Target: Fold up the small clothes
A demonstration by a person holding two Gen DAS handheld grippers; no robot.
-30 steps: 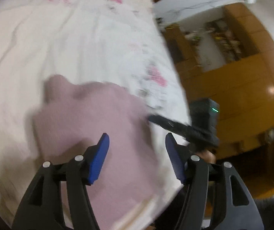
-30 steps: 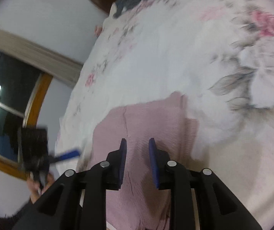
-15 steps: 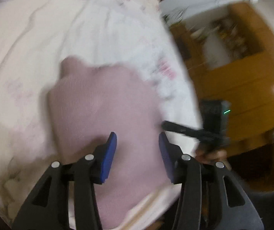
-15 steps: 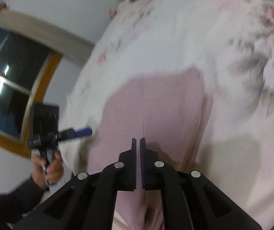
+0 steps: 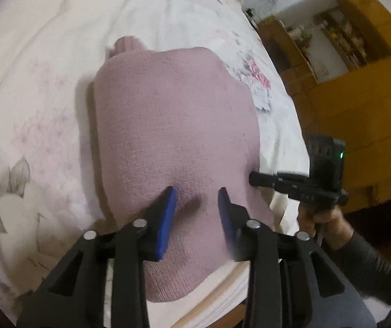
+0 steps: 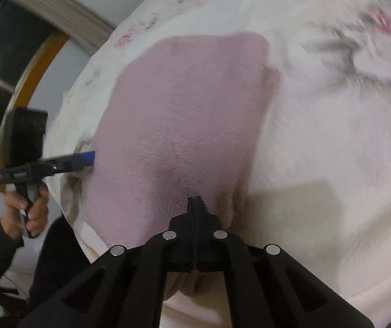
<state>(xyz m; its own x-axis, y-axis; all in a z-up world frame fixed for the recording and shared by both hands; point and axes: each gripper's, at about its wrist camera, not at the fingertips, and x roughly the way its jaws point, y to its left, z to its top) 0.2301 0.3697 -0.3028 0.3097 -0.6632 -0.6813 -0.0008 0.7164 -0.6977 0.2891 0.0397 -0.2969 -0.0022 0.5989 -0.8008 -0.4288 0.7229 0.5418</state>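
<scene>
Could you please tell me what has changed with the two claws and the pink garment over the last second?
The right claw went from slightly open to fully shut, pinching the near edge of the pink knit garment. The left claw narrowed its gap and moved in over the garment's near part, but is open, holding nothing. The garment stayed flat on the floral bedspread.

The left tool (image 5: 196, 191) is open over the pink knit top (image 5: 173, 125). The top lies on the flowery bed (image 5: 45, 82). At 3 o'clock, the right tool (image 5: 252, 178) touches the top's edge.
</scene>
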